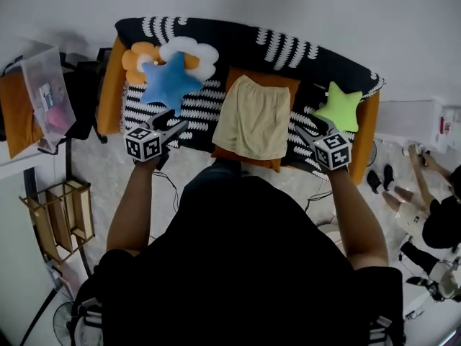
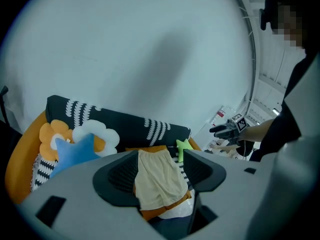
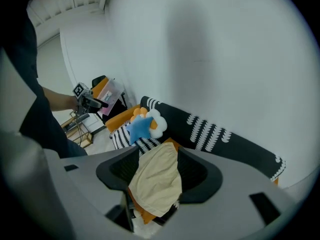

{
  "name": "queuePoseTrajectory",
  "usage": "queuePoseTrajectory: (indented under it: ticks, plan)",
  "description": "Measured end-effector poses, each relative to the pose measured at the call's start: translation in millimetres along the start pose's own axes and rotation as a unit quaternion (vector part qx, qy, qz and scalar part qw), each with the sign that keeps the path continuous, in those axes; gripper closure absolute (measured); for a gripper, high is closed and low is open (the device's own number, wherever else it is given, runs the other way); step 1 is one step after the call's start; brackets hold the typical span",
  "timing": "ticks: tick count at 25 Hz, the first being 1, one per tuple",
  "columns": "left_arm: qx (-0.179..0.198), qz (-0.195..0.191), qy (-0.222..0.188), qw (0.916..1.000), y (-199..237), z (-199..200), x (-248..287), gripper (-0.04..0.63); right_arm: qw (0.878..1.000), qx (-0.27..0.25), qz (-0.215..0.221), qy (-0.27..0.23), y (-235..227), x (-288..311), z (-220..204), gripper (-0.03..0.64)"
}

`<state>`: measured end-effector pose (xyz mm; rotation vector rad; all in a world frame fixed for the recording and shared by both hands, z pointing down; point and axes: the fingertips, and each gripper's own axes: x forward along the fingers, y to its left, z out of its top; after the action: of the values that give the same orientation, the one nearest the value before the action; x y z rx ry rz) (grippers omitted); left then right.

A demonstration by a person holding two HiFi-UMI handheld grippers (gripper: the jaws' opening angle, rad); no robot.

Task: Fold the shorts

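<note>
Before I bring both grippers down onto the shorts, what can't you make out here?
- Head view: the person's torso hides the sofa's front edge below the shorts.
- Left gripper view: its fingers cover the seat either side of the shorts.
- Right gripper view: its fingers do the same.
- All views: whether the shorts are a single layer or already folded is too small to tell; they cover most of the orange cushion.

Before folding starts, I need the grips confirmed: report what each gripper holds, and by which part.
Nothing is held. The left gripper and right gripper both hang open, clear of the shorts, which lie untouched on the orange cushion.
</note>
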<state>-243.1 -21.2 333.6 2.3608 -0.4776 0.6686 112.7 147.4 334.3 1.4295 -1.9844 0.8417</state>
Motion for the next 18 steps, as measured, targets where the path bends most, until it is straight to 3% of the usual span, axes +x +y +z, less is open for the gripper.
queuePoseTrajectory:
  ticks: [9,18]
  plan:
    - [-0.025,-0.025,0.045,0.9984,73.5,-9.4,25.3,0.296,0.997,-0.04,0.02,0.059,-13.3,95.5,50.4,0.367]
    - [-0.027,-0.034,0.097,0.9943,101.0,-41.6,36.5,0.296,0.987,-0.111,0.037,0.11,-14.5,171.6,77.3,0.368]
